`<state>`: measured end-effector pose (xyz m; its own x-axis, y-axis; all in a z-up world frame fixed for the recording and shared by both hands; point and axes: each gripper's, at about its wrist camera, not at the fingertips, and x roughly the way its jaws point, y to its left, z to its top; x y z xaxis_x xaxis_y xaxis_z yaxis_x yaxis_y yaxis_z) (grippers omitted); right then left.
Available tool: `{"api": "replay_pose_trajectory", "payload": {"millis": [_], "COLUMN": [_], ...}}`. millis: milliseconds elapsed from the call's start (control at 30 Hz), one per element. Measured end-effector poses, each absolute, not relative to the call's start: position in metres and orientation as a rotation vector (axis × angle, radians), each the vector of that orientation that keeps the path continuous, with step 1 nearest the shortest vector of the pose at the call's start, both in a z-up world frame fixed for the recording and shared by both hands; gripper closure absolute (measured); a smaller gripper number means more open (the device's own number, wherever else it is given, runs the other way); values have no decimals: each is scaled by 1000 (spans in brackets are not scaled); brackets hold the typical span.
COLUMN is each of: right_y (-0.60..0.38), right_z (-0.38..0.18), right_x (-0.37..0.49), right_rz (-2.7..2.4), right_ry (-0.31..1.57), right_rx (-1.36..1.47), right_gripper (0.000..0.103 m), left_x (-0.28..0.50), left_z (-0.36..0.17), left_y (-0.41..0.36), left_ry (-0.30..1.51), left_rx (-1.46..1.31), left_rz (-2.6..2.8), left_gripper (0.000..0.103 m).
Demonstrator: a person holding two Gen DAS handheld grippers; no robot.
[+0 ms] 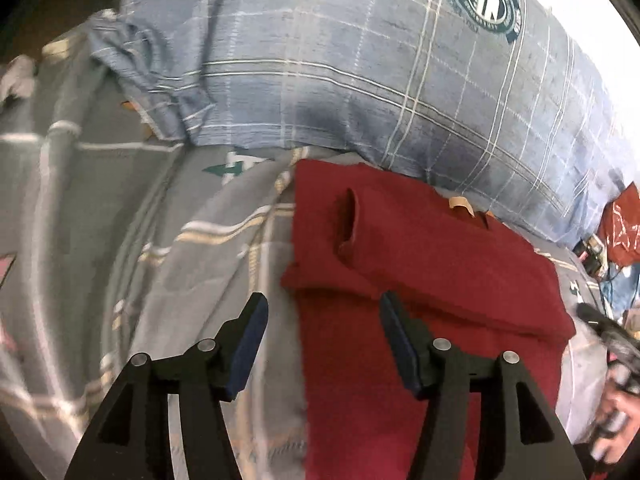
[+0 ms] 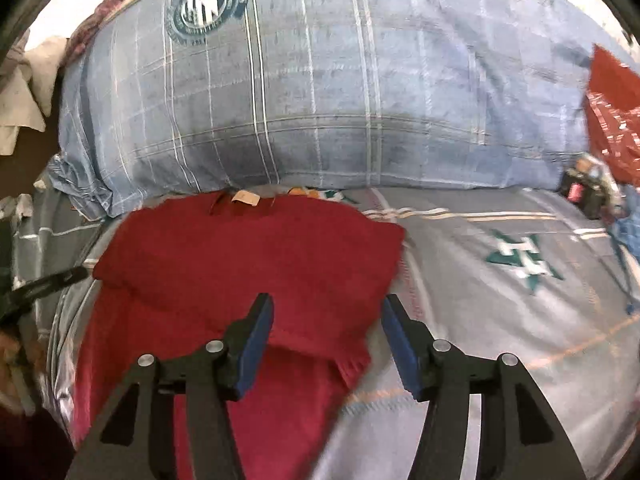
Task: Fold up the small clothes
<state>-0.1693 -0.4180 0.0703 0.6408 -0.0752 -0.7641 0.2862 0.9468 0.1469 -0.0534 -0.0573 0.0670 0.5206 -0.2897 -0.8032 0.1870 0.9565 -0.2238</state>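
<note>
A dark red shirt lies on the grey plaid bedsheet, partly folded, with its collar tag toward the pillow. My left gripper is open and empty, just above the shirt's left edge. In the right wrist view the same red shirt lies left of centre. My right gripper is open and empty, above the shirt's right lower edge. The left gripper's tip shows at the left edge of the right wrist view.
A large blue plaid pillow lies behind the shirt. A red plastic bag and small dark items lie at the far right. Pale cloths hang at the left. Bare bedsheet lies right of the shirt.
</note>
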Motion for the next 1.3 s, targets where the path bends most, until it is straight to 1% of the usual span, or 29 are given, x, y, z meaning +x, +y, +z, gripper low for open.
{"api": "replay_pose_trajectory", "payload": {"millis": [67, 133, 167, 200, 300, 333, 400, 533, 633, 833, 1067, 1167, 1300], "right_y": [-412, -409, -411, -415, -416, -416, -417, -413, -404, -389, -376, -372, -357], "right_z": [50, 23, 11, 6, 16, 20, 33, 50, 55, 48, 35, 34, 24], "right_x": [-154, -144, -142, -146, -152, -154, -165, -190, -213, -247, -273, -285, -297], "right_rz": [-202, -246, -270, -273, -294, -291, -262, -244, -215, -176, -135, -109, -57], "right_ry": [899, 969, 1001, 971, 981, 978, 967, 949, 952, 966, 993, 1000, 1039], "right_rx": [254, 203, 196, 218, 243, 252, 290, 311, 301, 333, 361, 385, 354], "right_gripper": [50, 55, 55, 55, 54, 51, 52, 50, 45, 43, 42, 36, 36], "left_x": [-69, -83, -90, -98, -117, -123, -137, -155, -164, -182, -196, -201, -209], "left_z": [72, 73, 72, 71, 69, 68, 67, 68, 65, 56, 43, 39, 40], "left_y": [-48, -43, -42, -42, -47, -47, -48, -46, -47, -47, -52, -51, -47], "left_ry": [972, 972, 971, 973, 986, 987, 994, 996, 1002, 1036, 1070, 1080, 1080], "left_rx": [-130, -121, -110, -91, -36, -32, -45, -61, -42, -30, 15, 24, 35], "left_rz": [-277, -274, -271, -266, -278, -283, -296, -308, -299, -289, -277, -281, -290], "left_gripper": [39, 38, 38, 38, 38, 38, 38, 38, 38, 38, 38, 38, 38]}}
